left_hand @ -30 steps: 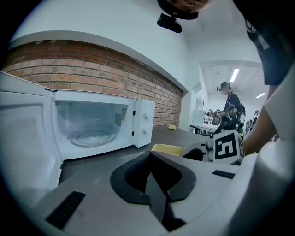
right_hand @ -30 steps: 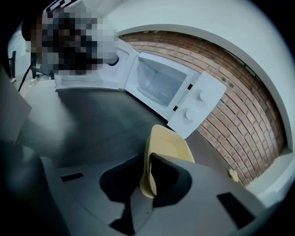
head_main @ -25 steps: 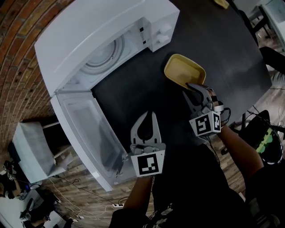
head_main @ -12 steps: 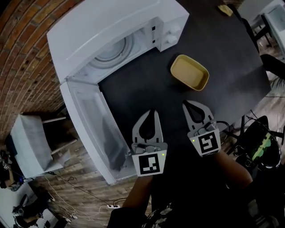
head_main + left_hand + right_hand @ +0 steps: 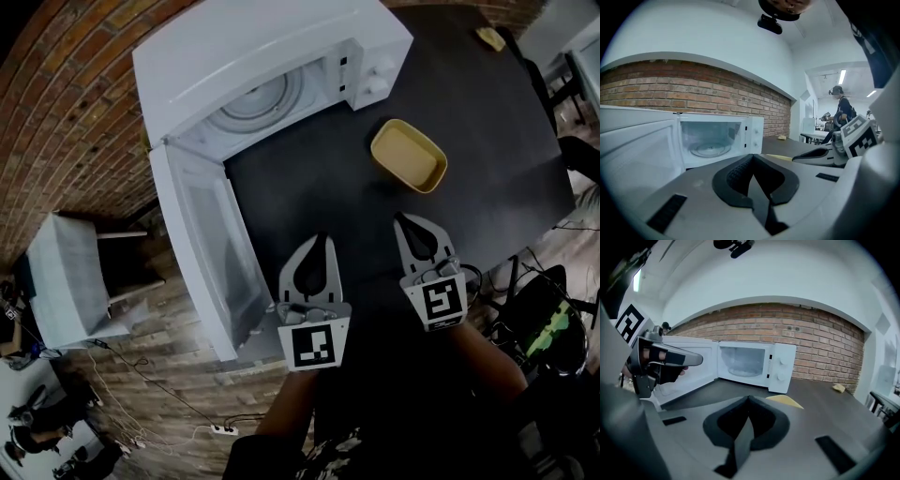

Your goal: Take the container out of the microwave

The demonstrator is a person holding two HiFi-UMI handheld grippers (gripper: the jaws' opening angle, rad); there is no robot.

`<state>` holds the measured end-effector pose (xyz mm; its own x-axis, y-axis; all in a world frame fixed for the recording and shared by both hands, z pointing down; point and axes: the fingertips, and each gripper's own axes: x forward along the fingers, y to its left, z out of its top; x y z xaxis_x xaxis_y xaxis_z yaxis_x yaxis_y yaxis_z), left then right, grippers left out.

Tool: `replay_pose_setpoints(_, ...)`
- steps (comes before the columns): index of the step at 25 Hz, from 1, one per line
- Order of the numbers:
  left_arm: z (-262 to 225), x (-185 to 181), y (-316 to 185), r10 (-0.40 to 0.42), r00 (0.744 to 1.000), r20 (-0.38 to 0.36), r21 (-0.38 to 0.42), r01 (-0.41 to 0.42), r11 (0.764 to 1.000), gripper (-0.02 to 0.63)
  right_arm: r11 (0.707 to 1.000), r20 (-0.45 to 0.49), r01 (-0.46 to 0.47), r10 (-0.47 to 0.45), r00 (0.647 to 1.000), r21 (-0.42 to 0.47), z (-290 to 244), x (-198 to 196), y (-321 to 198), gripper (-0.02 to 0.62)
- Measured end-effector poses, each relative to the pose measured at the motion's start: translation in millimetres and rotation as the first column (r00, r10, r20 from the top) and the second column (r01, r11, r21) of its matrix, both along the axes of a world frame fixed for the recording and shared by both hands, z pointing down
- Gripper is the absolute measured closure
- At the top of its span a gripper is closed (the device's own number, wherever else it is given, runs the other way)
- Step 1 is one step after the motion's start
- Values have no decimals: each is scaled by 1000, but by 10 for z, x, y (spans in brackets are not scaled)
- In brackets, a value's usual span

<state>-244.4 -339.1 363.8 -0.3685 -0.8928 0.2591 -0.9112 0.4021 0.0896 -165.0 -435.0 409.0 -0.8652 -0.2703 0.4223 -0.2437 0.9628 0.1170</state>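
Looking done to me: the yellow container (image 5: 408,157) sits out on the dark table (image 5: 309,187), well clear of the open microwave (image 5: 262,47). Left gripper (image 5: 322,240) and right gripper (image 5: 406,221) are both clamped shut on nothing, I'd guess because there's nothing left to carry.

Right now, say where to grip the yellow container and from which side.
Pinch the near wall of the yellow container, one jaw inside, coming down from the side facing the right gripper. It stands upright and open; the rim is likely easiest.
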Motion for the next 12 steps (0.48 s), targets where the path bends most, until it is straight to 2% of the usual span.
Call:
replay_pose_setpoints(5,-36,175,56,-68,998,-2,-28,68,997,598,999,20,31,-31,999,-4,-60,143,-137,532)
replay_pose_setpoints(8,12,343,67,-82,997,6,-65,82,994,598,999,42,33,-32,999,-8,-103,288,-225,532)
replay_pose_setpoints(12,-48,627,-30,-83,996,15,-67,84,994,598,999,46,36,-34,998,-34,-131,557,-268,532)
